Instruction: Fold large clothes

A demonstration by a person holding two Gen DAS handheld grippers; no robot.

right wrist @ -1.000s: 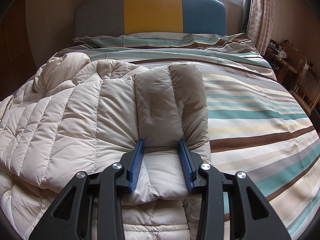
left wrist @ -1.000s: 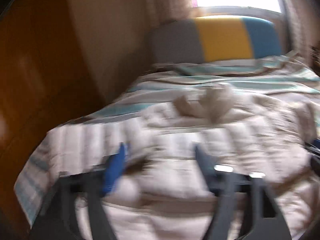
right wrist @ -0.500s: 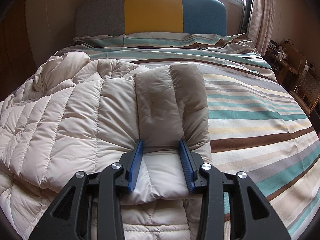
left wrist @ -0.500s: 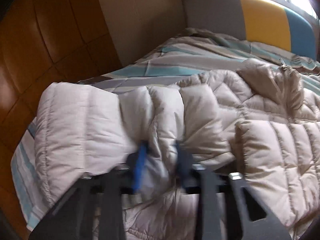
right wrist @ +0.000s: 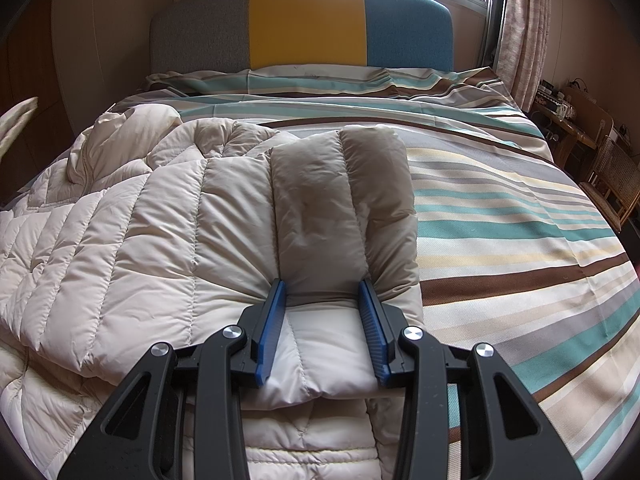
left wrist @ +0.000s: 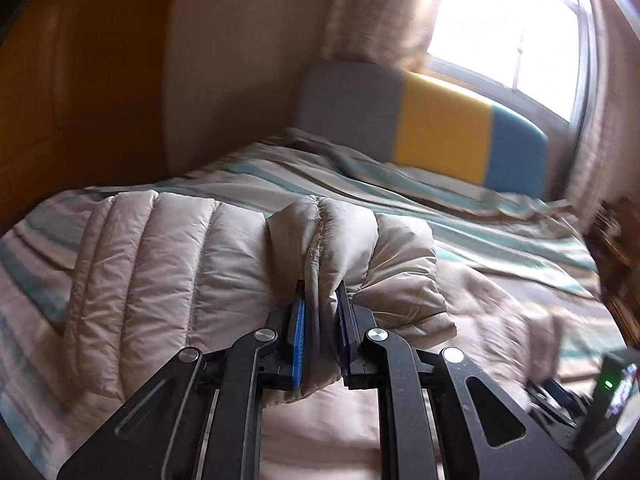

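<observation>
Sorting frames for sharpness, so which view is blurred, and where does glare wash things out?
Left wrist view: window blown out white, headboard and the frame's right edge smeared. Right wrist view: sharp throughout, padded jacket evenly lit, only fisheye bending and dark corners.

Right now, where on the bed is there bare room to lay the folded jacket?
Free: the striped bedspread right of the puffer jacket, running up to the pillow by the headboard. Crowded: the bed's left half, covered by the jacket, with both grippers clamped on its padding.
</observation>
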